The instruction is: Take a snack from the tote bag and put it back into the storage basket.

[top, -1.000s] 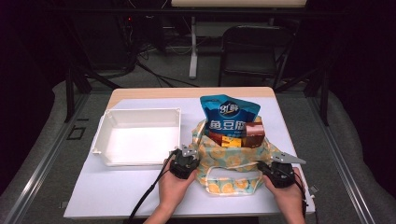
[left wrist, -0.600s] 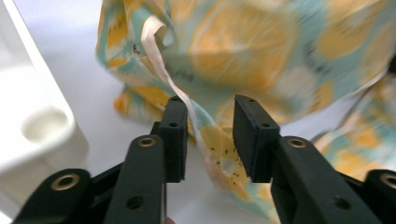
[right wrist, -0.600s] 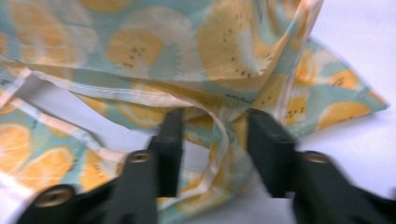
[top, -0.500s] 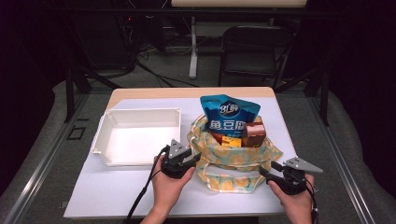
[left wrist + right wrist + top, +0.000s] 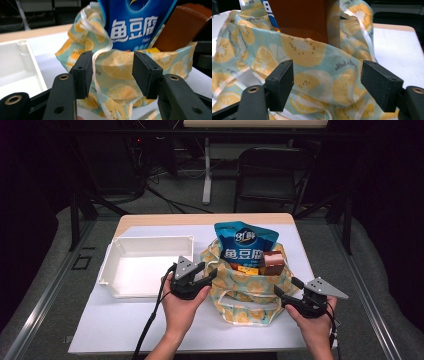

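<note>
High view: on the white table, the lemon-print bag sits right of the white tray, between both grippers. Left gripper and right gripper flank it, jaws just opening, released, clasping nothing.

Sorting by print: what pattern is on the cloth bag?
Yellow citrus slices on pale green cloth bag, clearest in the right gripper view.

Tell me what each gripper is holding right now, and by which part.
Nothing. The left gripper and right gripper have just been opening; their fingers stand apart in front of the bag, pressing on none of its fabric.
</note>
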### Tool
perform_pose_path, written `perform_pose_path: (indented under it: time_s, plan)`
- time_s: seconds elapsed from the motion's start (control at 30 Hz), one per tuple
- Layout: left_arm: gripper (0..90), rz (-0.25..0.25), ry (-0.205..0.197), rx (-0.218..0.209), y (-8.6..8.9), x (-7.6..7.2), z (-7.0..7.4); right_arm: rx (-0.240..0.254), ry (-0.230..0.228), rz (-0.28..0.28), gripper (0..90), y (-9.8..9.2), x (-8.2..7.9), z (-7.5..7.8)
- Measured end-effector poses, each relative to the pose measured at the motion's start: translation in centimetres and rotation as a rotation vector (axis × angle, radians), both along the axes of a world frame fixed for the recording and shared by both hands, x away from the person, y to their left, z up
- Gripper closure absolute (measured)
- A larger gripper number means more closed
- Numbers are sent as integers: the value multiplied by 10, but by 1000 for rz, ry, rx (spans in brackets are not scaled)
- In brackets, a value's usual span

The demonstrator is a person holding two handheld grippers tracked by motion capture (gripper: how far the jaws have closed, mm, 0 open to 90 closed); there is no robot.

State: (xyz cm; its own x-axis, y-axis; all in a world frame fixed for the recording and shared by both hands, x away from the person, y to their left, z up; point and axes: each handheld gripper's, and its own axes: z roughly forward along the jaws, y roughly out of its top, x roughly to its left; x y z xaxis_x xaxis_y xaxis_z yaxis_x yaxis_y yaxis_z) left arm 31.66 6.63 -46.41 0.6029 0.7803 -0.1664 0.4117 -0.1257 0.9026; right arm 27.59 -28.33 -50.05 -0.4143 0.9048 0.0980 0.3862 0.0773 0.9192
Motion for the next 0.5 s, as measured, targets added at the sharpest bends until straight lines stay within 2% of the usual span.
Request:
perform_pose_path:
  time_s: [0.1, 0.13, 0.17, 0.2, 0.23, 0.27, 0.3, 0.33, 0.37, 0.43, 0.5]
  plan:
    - [510, -41, -35, 0, -8, -2, 6, -13, -6, 27, 242, 4, 6, -1]
    - [508, -41, -35, 0, -8, -2, 6, -13, -6, 27, 242, 4, 6, -1]
    - [508, -94, -23, 5, -17, 1, 11, -17, -2, 41, 247, 6, 11, -2]
    - [507, -123, -9, 6, -21, 3, 13, -12, 2, 45, 282, 8, 13, -4]
    - [502, -123, -9, 6, -21, 3, 13, -12, 2, 45, 282, 8, 13, -4]
    - [491, -145, 2, 42, -28, 11, 14, -29, 5, 47, 454, 9, 15, -6]
    - [473, -145, 2, 42, -28, 11, 14, -29, 5, 47, 454, 9, 15, -6]
    - [455, -146, 12, 52, -31, 15, 13, -49, 23, 44, 612, 10, 15, -8]
    - [443, -128, 37, 47, -33, 22, 10, -50, 23, 35, 700, 10, 14, -8]
    - [409, -88, 40, 43, -36, 26, 6, -60, 28, 32, 819, 10, 11, -9]
    - [385, -76, 68, 34, -38, 31, 3, -66, 29, 45, 885, 11, 8, -10]
